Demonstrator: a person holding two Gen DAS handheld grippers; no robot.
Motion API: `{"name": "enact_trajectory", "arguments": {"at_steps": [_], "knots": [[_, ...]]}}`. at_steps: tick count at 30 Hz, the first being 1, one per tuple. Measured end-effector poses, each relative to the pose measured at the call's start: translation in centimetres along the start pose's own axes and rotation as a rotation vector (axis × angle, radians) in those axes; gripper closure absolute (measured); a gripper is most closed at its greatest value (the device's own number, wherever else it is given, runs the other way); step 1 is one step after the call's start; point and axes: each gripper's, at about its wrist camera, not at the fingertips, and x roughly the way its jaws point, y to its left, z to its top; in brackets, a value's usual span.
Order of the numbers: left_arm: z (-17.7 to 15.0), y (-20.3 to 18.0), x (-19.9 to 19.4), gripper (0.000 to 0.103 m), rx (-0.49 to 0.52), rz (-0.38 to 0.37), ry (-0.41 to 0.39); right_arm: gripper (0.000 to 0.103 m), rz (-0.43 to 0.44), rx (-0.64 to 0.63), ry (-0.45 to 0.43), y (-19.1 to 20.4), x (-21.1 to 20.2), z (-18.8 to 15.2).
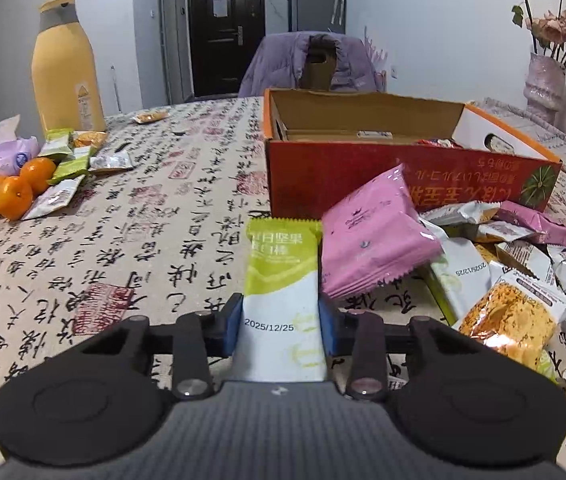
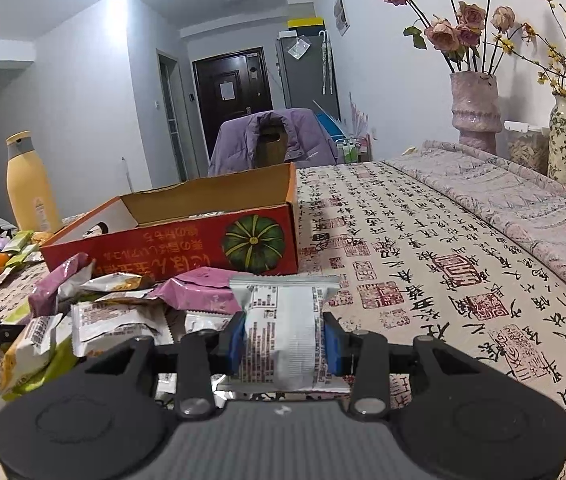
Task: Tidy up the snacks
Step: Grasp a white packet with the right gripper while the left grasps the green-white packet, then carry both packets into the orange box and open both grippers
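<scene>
Left gripper (image 1: pixel 281 316): blue pads pressed against both long edges of a green-and-white snack bar (image 1: pixel 281 292), which lies lengthwise between them and projects forward over the desk (image 1: pixel 143 248).

Right gripper (image 2: pixel 283 340): closed on a silver-white snack packet (image 2: pixel 283 332), printed back uppermost, its crimped end pointing away.

Just beside both grippers lies a loose heap of snacks (image 1: pixel 515 280): a pink packet (image 1: pixel 375 236) tilted against the box, an orange crispy snack (image 1: pixel 511 320), and several silver wrappers.

Directly behind the heap stands an open red cardboard box (image 1: pixel 403 176) bearing a pumpkin picture; a few items show inside, not identifiable.

Far left on the desk: tangerines (image 1: pixel 15 192), more green bars (image 1: pixel 67 160), a yellow bottle (image 1: pixel 65 68).

Beyond the desk: a chair draped with a purple jacket (image 2: pixel 279 140); vases of flowers (image 2: pixel 475 108) at the far right edge.
</scene>
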Motion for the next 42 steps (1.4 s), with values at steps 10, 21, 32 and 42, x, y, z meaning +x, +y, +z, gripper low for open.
{"name": "enact_trajectory", "arguments": {"at_steps": [10, 21, 32, 42], "knots": [[0.8, 0.4, -3.2, 0.065, -0.018, 0.027, -0.109, 0.065, 0.023, -0.016, -0.019, 1.0, 0.0, 0.6], [3.6, -0.5, -5.6, 0.065, -0.023, 0.01, -0.238, 0.065, 0.049, -0.05, -0.069, 2.6, 0.4, 2.4], [9.9, -3.3, -3.5, 0.065, 0.027, -0.02, -0.32, 0.065, 0.047, -0.098, -0.154, 4.5, 4.2, 8.0], [15.0, -5.0, 2.9, 0.065, 0.01, -0.014, -0.284, 0.065, 0.063, -0.1, -0.124, 6.3, 11.5, 12.8]]}}
